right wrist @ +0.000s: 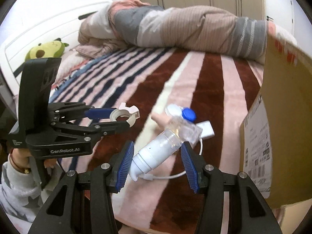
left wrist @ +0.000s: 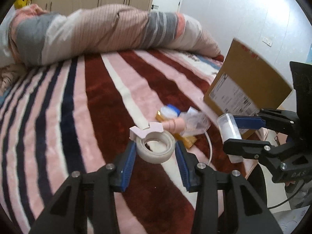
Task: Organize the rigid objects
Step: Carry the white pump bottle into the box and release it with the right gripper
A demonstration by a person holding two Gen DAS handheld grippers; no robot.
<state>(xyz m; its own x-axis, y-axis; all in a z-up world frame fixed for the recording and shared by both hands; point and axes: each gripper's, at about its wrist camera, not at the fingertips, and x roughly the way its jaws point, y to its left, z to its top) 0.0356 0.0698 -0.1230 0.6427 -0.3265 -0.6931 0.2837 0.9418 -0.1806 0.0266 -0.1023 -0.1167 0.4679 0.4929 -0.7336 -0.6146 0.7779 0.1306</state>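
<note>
My left gripper [left wrist: 155, 150] is shut on a roll of clear tape [left wrist: 155, 148] in a pink dispenser and holds it above the striped blanket; it also shows in the right wrist view [right wrist: 123, 117]. My right gripper [right wrist: 157, 152] is shut on a white pump bottle [right wrist: 156, 152] with a clear cap, held tilted above the blanket; the bottle shows in the left wrist view [left wrist: 230, 130] between the right gripper's fingers. A small pile [left wrist: 175, 119] of a blue-lidded jar, a pink tube, a clear bag and a gold box lies on the blanket.
A cardboard box [right wrist: 284, 120] with shipping labels stands at the right; it also shows in the left wrist view [left wrist: 251, 81]. A white charger and cable [right wrist: 204, 134] lie by the pile. A rolled quilt [left wrist: 109, 33] lies across the back. A green plush toy [right wrist: 46, 48] sits far left.
</note>
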